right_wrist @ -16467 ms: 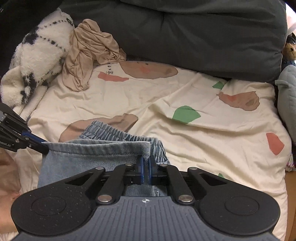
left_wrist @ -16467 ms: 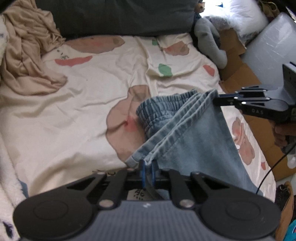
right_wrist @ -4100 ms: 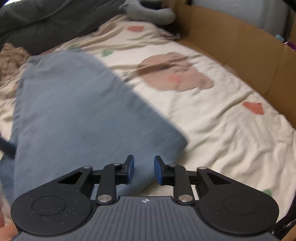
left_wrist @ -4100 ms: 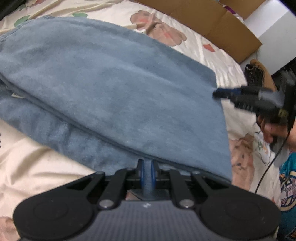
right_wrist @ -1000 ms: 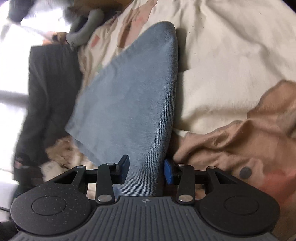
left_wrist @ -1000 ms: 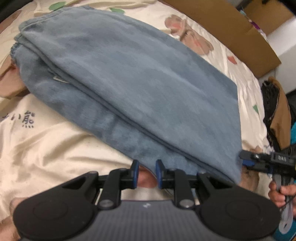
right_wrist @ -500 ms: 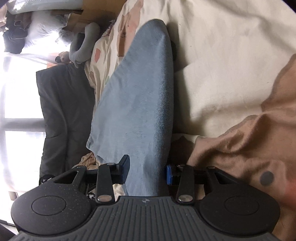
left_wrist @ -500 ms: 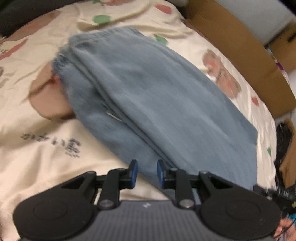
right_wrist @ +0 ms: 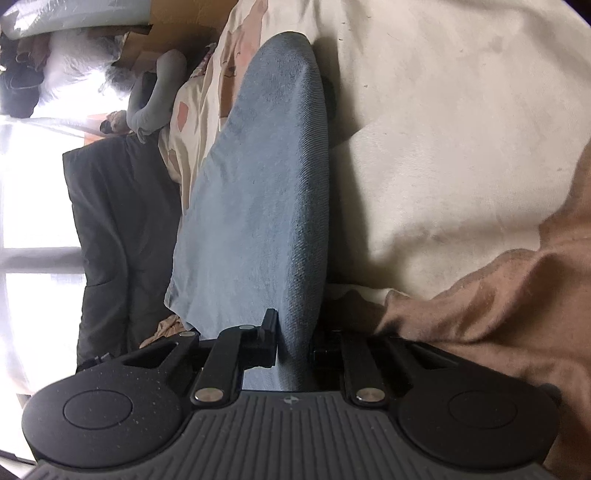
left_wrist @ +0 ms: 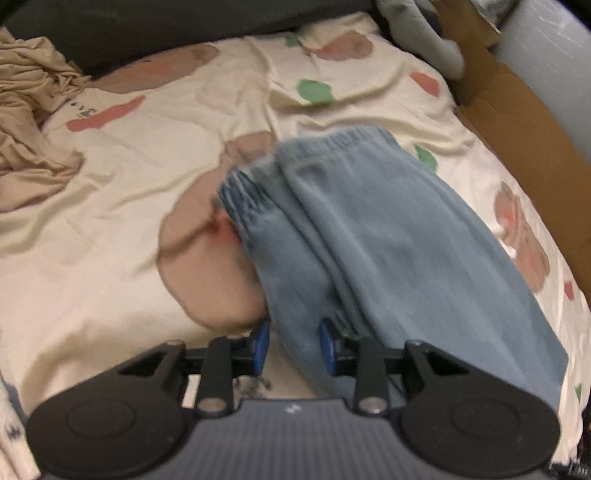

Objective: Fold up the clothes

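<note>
The folded blue jeans (left_wrist: 388, 240) lie on the cream printed bed sheet (left_wrist: 110, 192), elastic waistband at the far end. My left gripper (left_wrist: 294, 345) hovers over their near left edge. Its jaws are opening, and the denim edge lies between the blue pads (left_wrist: 261, 345) without being pressed. In the right wrist view the camera is rolled on its side. There my right gripper (right_wrist: 293, 347) is closing on a thick fold of the jeans (right_wrist: 258, 203), which fills the gap between its fingers (right_wrist: 269, 343).
A crumpled beige garment (left_wrist: 29, 129) lies at the back left by a dark grey pillow (left_wrist: 166, 33). A cardboard wall (left_wrist: 517, 110) and a grey plush toy (left_wrist: 424, 33) line the right side. A brown print patch on the sheet (right_wrist: 498, 314) is beside my right gripper.
The left gripper swung away from the jeans' far corner to their near left edge and its jaws widened. The right jaws narrowed onto the denim fold.
</note>
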### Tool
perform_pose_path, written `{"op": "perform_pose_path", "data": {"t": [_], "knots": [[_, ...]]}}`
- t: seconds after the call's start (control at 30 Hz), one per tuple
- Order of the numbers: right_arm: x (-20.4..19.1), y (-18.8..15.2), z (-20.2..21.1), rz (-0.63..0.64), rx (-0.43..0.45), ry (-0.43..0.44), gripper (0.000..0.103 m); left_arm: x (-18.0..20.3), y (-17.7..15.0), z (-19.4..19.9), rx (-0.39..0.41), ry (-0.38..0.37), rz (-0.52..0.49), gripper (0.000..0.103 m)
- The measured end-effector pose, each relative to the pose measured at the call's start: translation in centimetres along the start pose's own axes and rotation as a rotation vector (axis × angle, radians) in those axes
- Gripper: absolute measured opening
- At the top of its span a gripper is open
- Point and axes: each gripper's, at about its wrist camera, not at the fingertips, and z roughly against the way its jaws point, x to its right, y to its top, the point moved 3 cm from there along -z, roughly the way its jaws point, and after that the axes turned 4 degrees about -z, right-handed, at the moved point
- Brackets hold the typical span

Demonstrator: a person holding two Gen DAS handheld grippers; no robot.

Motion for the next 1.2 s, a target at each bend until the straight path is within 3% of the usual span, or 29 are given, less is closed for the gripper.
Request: {"op": "perform_pose_path", "data": {"t": [0.2,0.33,0.47,0.87,1.2], "knots": [[-0.1,0.2,-0.4,-0.011,0.018,-0.013,0.007,-0.3,0.8,-1.2,-0.001,-0.039,0.061,0.032],[-1.2,0.1,0.0,0.026,0.033,-0.033,0.006,-0.1,0.6,-1.1,-0.017,-0.07,0.055,0.016],[-2.6,0.4,0.9,0.051,0.039,-0.023,0.005,0.1,0.7,-0.8,-0.035,-0.072,0.042,0.011],[-7.1,3.3,3.6,0.145,0.043,-0.091,0.005,1.8,-0.6,0.6,-0.067,-0.105,0.049,0.008],[-8.0,6.1,9.9,0.185,0.083,-0.198,0.005,6.1,-4.4,1.4,-0.128,-0.203,0.035,0.007]]}}
